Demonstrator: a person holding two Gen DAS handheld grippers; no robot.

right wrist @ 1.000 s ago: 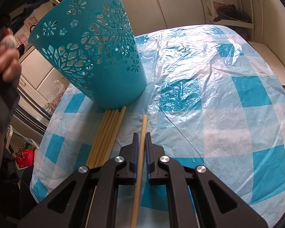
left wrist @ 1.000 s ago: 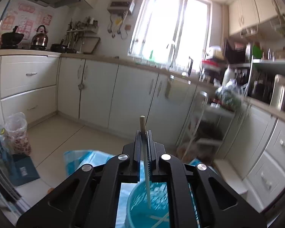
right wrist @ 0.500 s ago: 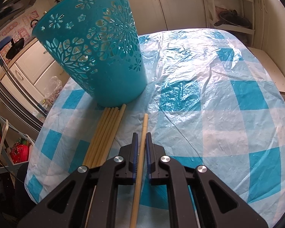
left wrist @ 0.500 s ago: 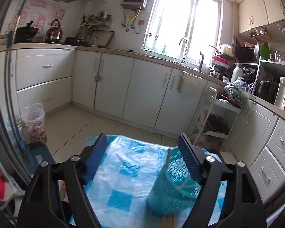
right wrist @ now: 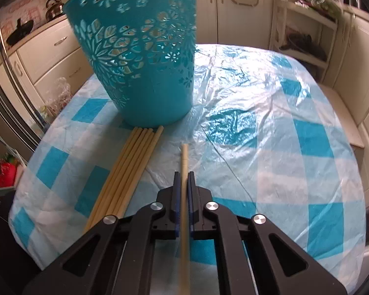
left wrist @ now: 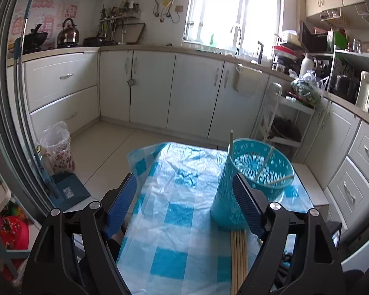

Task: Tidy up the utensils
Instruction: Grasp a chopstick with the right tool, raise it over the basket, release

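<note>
Teal basket (left wrist: 255, 172), chopsticks (left wrist: 264, 163) inside

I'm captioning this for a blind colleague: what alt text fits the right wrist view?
The right gripper is shut on one chopstick above a blue-checked tablecloth. A row of chopsticks lies beside it, tips touching a teal basket.

left gripper (left wrist: 184, 196): black angular frame, triangular cut-outs, silver round screws, blue ribbed pads
right gripper (right wrist: 183, 179): same black frame, silver screws beside the cut-outs, narrow blue pads
</note>
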